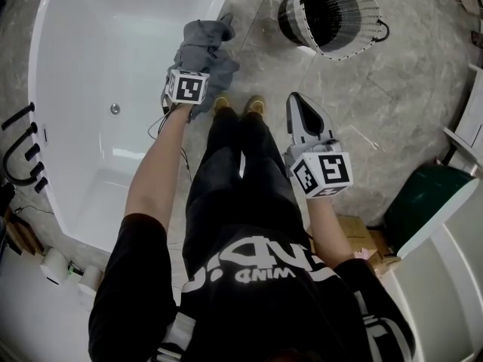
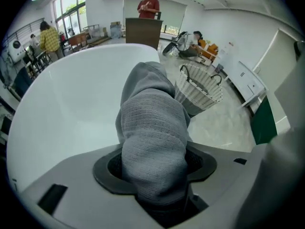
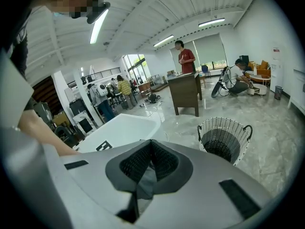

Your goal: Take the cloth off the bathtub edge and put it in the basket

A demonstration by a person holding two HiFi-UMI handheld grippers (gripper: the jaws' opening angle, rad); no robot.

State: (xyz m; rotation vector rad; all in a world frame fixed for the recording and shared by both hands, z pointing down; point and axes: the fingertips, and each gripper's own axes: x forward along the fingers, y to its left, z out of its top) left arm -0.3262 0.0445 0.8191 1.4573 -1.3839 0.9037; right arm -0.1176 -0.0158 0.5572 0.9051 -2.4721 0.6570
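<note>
A grey cloth (image 1: 205,44) lies bunched over the right rim of the white bathtub (image 1: 113,51). My left gripper (image 1: 187,83) points steeply down onto it, its tips buried in the folds. In the left gripper view the cloth (image 2: 152,118) fills the gap and the pads press on it, so the left gripper (image 2: 153,168) is shut on it. The wire basket (image 1: 336,13) with a dark liner stands on the floor right of the tub's far end. My right gripper (image 1: 296,100) hovers over the floor, shut and holding nothing (image 3: 151,144); the basket (image 3: 224,140) lies ahead of it.
Black tap fittings (image 1: 23,149) stick out at the tub's left side. A green panel (image 1: 426,202) leans on white furniture at the right, with a cardboard box (image 1: 355,232) near it. Paper rolls (image 1: 53,266) sit at lower left. The person's feet (image 1: 238,105) stand beside the tub.
</note>
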